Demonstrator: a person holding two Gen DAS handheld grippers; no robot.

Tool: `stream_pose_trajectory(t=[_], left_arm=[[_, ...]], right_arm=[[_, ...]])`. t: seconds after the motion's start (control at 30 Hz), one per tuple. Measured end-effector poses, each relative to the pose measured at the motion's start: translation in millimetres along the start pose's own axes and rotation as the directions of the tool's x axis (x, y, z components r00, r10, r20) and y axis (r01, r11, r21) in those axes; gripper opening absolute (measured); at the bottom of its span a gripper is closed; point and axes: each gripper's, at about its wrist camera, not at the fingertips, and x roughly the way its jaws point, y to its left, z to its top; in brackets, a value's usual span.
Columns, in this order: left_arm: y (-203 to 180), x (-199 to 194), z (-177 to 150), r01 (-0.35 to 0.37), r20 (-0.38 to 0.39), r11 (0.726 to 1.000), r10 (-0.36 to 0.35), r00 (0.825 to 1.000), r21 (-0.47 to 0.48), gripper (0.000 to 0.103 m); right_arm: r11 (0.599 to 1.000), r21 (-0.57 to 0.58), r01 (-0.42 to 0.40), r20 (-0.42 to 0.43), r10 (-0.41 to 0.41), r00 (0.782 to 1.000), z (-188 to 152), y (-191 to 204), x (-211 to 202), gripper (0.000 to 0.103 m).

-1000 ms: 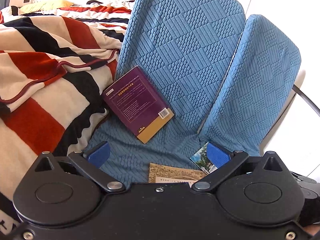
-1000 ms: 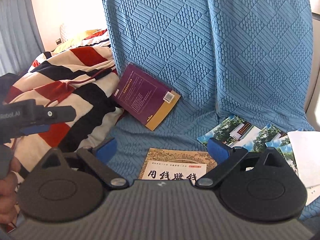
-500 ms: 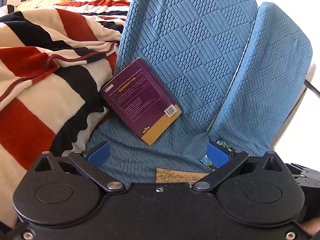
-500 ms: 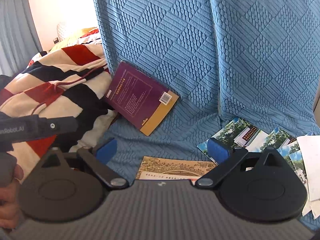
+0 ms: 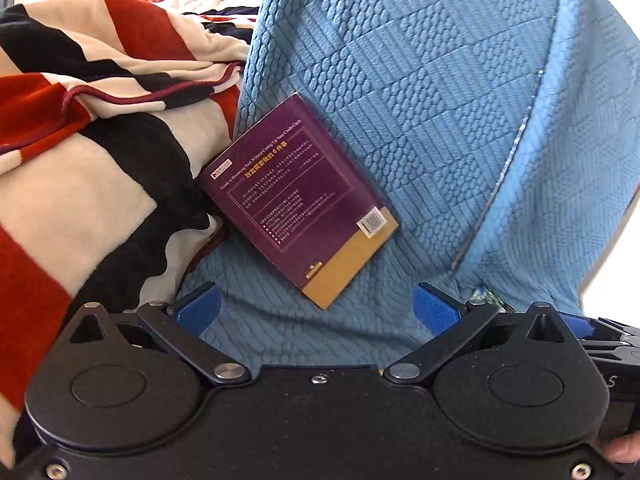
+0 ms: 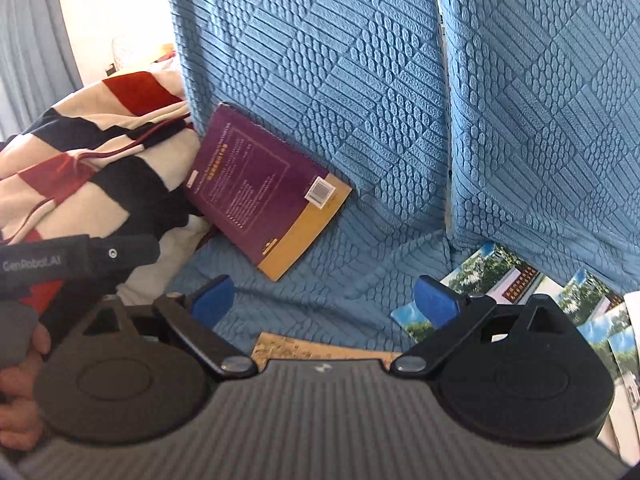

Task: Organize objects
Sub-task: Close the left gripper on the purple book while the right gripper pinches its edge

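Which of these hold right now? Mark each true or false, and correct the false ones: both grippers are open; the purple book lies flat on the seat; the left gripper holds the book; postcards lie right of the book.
1. Both the left gripper and the right gripper are open. True.
2. The purple book lies flat on the seat. False: it leans tilted against the blue backrest.
3. The left gripper holds the book. False: it holds nothing.
4. Postcards lie right of the book. True.
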Motion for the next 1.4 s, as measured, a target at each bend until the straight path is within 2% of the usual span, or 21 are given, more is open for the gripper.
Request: stream_pose_trajectory(t=[0.1,0.23,0.33,0.53,0.67,0.8,0.97,1.03,1.13,1.2,1.3,1.37,1.4], left_arm=[[4.9,16.8,2.5,-0.008,0.011,1.0,0.008,1.0,-0.018,0.102],[9.3,45.2,2.3,-0.029,-0.007,1.0,0.029,1.0,0.002,0.102],[17.5,58.5,5.6,-0.028,-0.029,0.999,0.027,0.999,-0.044,0.102],[18.9,84.6,17.8,-0.041,-0.023,0.999,0.04,0.999,-0.028,0.102],[23.4,102.1,27.4,-0.031,-0.035,0.998,0.03,0.999,-0.048,0.102],[31.9,115.7,34.1,-0.015,-0.05,0.995,0.01,0.999,-0.097,0.102],[41.4,131.5,35.7,-0.025,-0.096,0.99,0.012,0.995,-0.138,0.1],[44.6,136.1,35.7,-0.039,-0.106,0.988,0.024,0.994,-0.149,0.098],[52.4,146.1,36.4,-0.05,-0.129,0.983,0.027,0.991,-0.175,0.088],[58.6,155.9,36.9,-0.058,-0.158,0.978,0.026,0.987,-0.201,0.073],[66.7,171.1,36.4,-0.074,-0.201,0.969,0.026,0.979,-0.236,0.064],[70.4,180.3,36.4,-0.076,-0.22,0.964,0.019,0.975,-0.254,0.063],[72.0,184.2,36.7,-0.079,-0.227,0.962,0.018,0.974,-0.262,0.056]], right_arm=[[1.0,-0.002,0.002,0.011,-0.002,1.0,3.5,-2.5,14.6,0.098],[0.999,-0.037,0.006,0.012,-0.006,1.0,7.2,-3.3,39.8,0.098],[0.998,-0.056,0.006,0.014,-0.005,1.0,11.3,-6.3,58.1,0.098],[0.995,-0.103,0.015,0.035,-0.012,0.999,26.1,-11.6,90.4,0.098],[0.99,-0.138,-0.005,0.043,0.011,0.999,39.5,-17.2,110.4,0.091],[0.982,-0.189,-0.025,0.021,0.029,0.999,51.1,-15.7,135.4,0.077],[0.956,-0.287,-0.068,-0.01,0.069,0.998,58.9,-7.1,168.8,0.073],[0.945,-0.318,-0.082,-0.021,0.079,0.997,61.3,-4.2,179.1,0.072],[0.929,-0.363,-0.07,-0.036,0.061,0.997,64.4,0.1,190.8,0.072],[0.926,-0.373,-0.066,-0.06,0.048,0.997,65.9,0.9,196.8,0.072],[0.942,-0.33,-0.057,-0.083,0.031,0.996,67.8,-2.6,200.0,0.072],[0.958,-0.279,-0.072,-0.109,0.043,0.993,67.7,-7.3,203.2,0.072],[0.962,-0.261,-0.081,-0.119,0.051,0.992,66.9,-9.2,204.9,0.072]])
